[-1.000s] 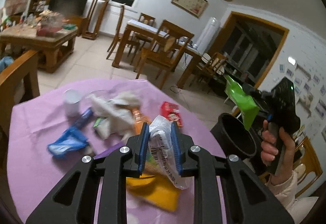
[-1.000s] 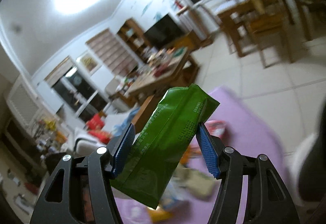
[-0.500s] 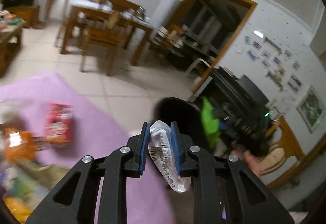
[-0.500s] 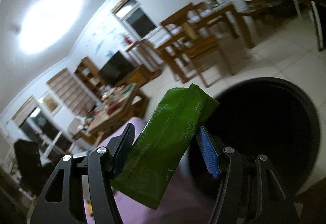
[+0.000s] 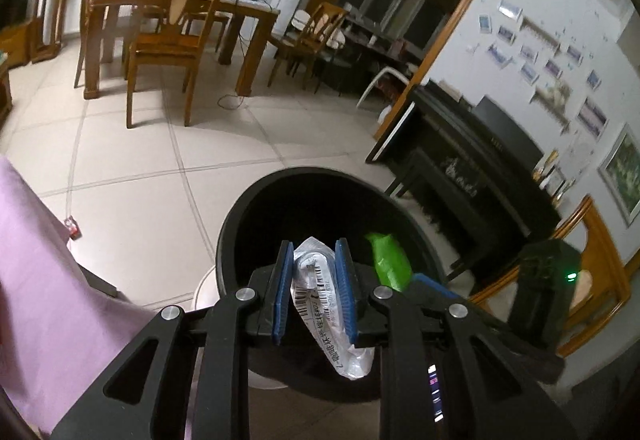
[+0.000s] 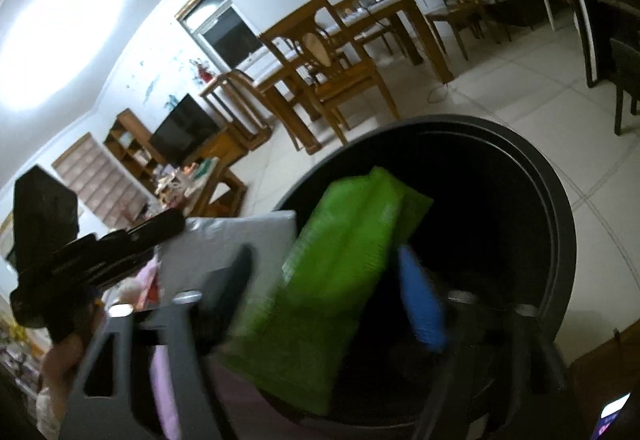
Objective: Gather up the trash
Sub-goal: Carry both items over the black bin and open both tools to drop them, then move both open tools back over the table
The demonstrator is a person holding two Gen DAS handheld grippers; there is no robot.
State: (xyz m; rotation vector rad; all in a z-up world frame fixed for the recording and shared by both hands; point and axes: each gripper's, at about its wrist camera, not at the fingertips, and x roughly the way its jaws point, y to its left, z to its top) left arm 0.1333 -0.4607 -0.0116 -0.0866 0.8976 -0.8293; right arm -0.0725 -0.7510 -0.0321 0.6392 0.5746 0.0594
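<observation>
While a crumpled white wrapper (image 5: 320, 292) with a barcode is pinched between the blue pads of the left gripper (image 5: 314, 280), it is held just above the mouth of the black bin (image 5: 256, 216), its loose tail hanging below the fingers. The right gripper (image 6: 340, 288) is seen with its pads spread wide of a green packet (image 6: 344, 252), which appears released and tipping into the same bin (image 6: 560, 224); the blur leaves it uncertain whether one pad is touching the packet.

The drop would be best made with the left gripper centred over the opening before the jaws are parted, so that the light wrapper is not caught on the rim or carried onto the tiled floor (image 5: 140, 160). A clean, full opening is judged advisable, since thin film may cling to a pad.

The bin's interior is lost in darkness, and its contents cannot be made out. Only an edge of the purple-covered bench (image 5: 36, 264) is shown, so the remaining trash is hidden.
</observation>
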